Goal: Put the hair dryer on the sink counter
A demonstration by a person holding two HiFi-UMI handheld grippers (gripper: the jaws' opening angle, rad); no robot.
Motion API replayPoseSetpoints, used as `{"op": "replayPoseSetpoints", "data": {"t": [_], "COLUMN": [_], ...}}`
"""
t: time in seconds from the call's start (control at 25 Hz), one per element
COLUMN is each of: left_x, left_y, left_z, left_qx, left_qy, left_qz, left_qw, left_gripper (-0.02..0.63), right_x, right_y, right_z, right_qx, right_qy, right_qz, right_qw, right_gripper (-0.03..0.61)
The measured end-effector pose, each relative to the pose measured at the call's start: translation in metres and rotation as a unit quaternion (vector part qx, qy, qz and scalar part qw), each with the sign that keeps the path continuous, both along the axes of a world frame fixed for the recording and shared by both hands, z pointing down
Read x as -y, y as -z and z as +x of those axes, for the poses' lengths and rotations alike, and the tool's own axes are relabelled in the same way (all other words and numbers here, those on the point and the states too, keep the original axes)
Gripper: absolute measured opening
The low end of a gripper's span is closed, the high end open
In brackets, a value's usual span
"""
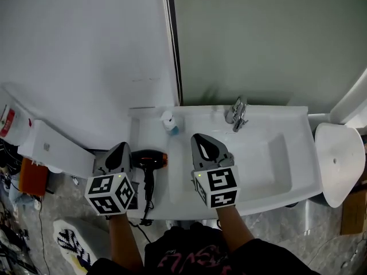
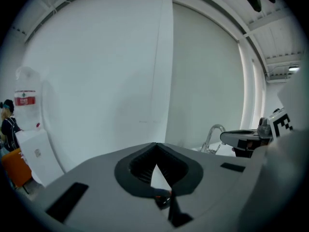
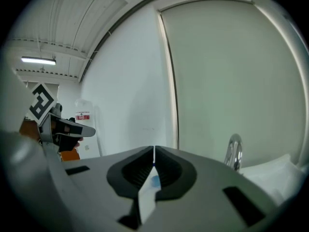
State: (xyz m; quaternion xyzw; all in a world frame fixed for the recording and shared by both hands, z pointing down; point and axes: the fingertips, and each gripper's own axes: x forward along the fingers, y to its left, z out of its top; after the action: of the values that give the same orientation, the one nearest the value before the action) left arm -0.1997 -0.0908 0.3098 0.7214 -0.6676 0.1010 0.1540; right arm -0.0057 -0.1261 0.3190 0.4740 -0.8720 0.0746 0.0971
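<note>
**Left tool (image 2: 155, 146) and right tool (image 3: 153, 151) both closed and empty; dryer (image 1: 150, 160) lies on the worktop (image 1: 140, 133)**

Left tool: in its own view the two dark ribbed pads meet at the tips, with nothing pinched between them. Behind the tips, a small gap shows a dark shape with an orange spot lower down. From the head view this tool hangs over the left end of the worktop, just beside the dryer. Whether it touches the dryer cannot be told.

Right tool: its pads stand together too, with only a thin slit of light between them and nothing in it. From the head view it hangs over the left edge of the basin (image 1: 258, 153), to the right of the dryer and apart from it.

The dryer is black with an orange nozzle end that points right, towards the basin. It lies flat on the white worktop left of the basin, between the two tools. Its handle points towards the person, and the cord (image 1: 146, 213) runs off the front edge.

A small white bottle (image 1: 169, 122) with a blue part stands at the back of the worktop, behind the dryer and apart from it. The chrome tap (image 1: 237, 113) stands at the back of the basin, well clear of both tools.
</note>
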Motion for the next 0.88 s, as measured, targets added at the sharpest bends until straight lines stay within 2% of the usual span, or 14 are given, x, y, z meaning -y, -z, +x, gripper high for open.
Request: {"op": "replayPoseSetpoints", "data": {"t": [0.16,0.32,0.44,0.64,0.88], "left_x": [-0.003,-0.013,-0.018,-0.021,-0.019], "left_y": [0.054,0.107,0.134,0.157,0.152], "left_z": [0.003,0.000,-0.002,0.000,0.007], "left_qx": [0.021,0.029,0.032,0.035,0.033], "left_qy": [-0.001,0.000,0.003,0.000,-0.011], "left_qz": [0.080,0.163,0.203,0.233,0.233], "left_qw": [0.9965,0.9861,0.9786,0.9718,0.9719], "left_gripper": [0.009,0.009,0.009,0.009,0.009], "right_x": [-0.003,-0.007,-0.009,-0.012,-0.016], "right_y": [0.041,0.080,0.105,0.138,0.145], "right_z": [-0.001,-0.002,-0.006,-0.012,-0.016], "right_qx": [0.001,0.008,0.012,0.019,0.018], "right_qy": [0.000,-0.004,-0.004,-0.009,-0.012], "right_qz": [0.045,0.086,0.112,0.144,0.152], "right_qw": [0.999,0.996,0.994,0.989,0.988], "right_gripper": [0.022,0.021,0.021,0.021,0.021]}}
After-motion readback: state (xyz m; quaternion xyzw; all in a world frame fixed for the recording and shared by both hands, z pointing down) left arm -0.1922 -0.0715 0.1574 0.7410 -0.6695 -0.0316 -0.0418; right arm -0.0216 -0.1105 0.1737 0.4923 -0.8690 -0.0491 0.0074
